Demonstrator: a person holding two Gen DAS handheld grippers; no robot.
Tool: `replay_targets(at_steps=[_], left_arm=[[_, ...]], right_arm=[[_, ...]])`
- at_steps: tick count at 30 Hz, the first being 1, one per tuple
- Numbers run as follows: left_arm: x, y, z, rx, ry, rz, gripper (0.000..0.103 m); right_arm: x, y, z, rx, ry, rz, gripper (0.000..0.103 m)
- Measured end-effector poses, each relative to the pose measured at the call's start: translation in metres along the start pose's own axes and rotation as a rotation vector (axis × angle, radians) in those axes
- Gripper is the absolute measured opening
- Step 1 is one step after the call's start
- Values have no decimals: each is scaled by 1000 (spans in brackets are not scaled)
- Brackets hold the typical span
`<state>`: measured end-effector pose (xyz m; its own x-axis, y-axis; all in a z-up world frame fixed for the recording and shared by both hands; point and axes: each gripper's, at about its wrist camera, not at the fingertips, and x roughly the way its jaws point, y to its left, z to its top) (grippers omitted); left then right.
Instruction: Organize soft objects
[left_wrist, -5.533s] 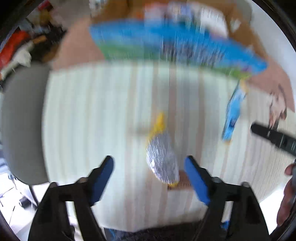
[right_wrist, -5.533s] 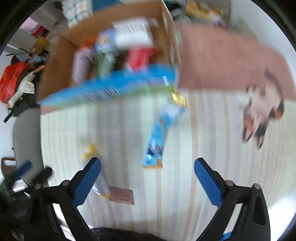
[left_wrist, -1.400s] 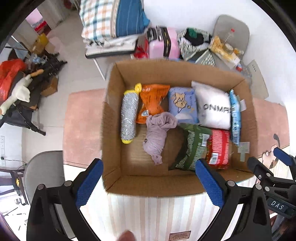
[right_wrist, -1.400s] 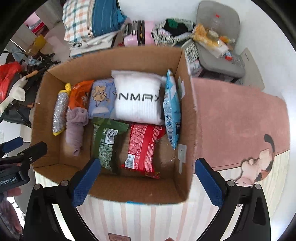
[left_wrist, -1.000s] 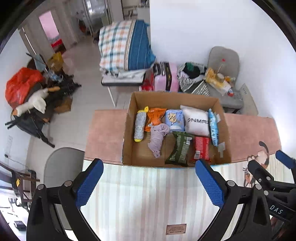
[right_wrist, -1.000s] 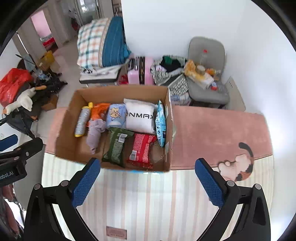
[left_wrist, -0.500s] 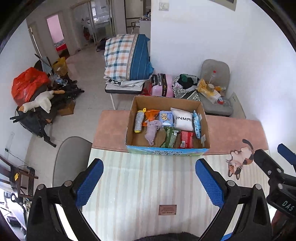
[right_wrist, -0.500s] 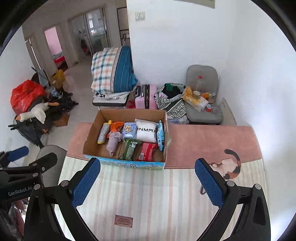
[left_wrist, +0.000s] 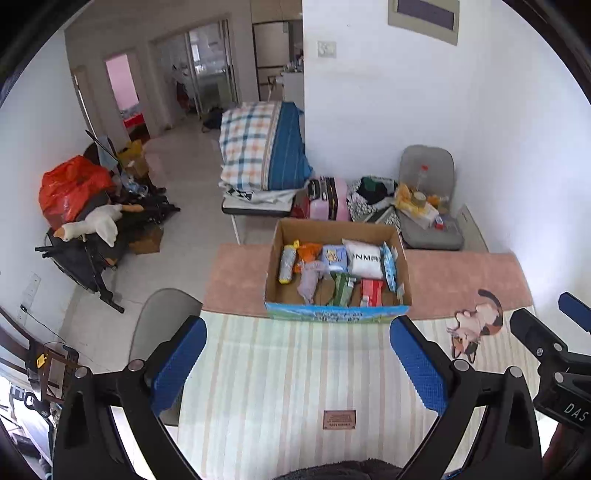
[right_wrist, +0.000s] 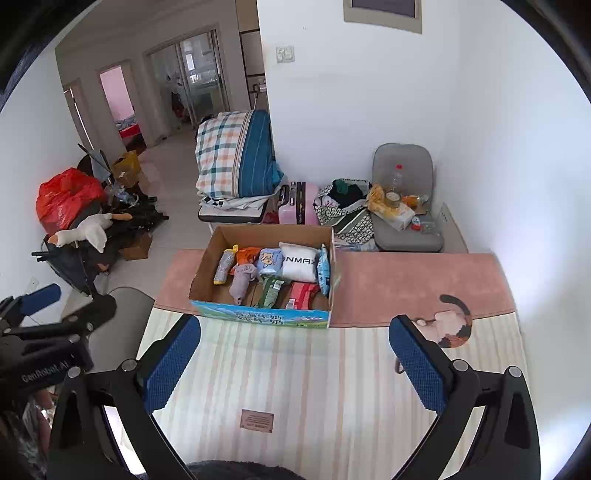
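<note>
Striped matting (left_wrist: 280, 373) and a pink rug (right_wrist: 406, 280) are shown below white walls, with household clutter set behind. At centre, the cardboard box (left_wrist: 336, 229) is seen filled with the soft objects: a silver roll (left_wrist: 285, 260), grey cloth (left_wrist: 309, 278), white pillow (left_wrist: 365, 258), and green (left_wrist: 341, 290) and red (left_wrist: 371, 291) packets. The left gripper (left_wrist: 297, 363) and right gripper (right_wrist: 293, 360) are held high with jaws wide, nothing being gripped. No loose item is visible on the matting; the task is judged essentially complete.
</note>
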<state>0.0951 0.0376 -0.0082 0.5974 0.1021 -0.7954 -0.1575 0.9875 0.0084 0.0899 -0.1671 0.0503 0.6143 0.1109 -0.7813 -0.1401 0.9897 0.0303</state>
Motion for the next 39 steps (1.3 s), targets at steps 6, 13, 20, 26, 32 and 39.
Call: replay_targets(at_steps=[6,13,20,26,32,39], left_arm=[[-10,1,3,-3,-26,4,102],[-12,2,5,-8,-40,2,102],[-15,-2,7,-8,-47,0,102],[-15,-5,9,-9,-46,-3,102],[-15,-5,9,-9,-42,-6,102],[-15,-7,10,-6,-49,-7,102]], right_arm=[[-12,-2,8,-7,-44,-28,103],[-22,-1,18,-15,-68,-38,103],[-25,-2,21,-18,-75,-42,103],[-26,-3,24,-18,-71,-45,103],[-22,-2,25,-24,-73,-49,103],[-21,-1,24,-29,-79,-54,103]])
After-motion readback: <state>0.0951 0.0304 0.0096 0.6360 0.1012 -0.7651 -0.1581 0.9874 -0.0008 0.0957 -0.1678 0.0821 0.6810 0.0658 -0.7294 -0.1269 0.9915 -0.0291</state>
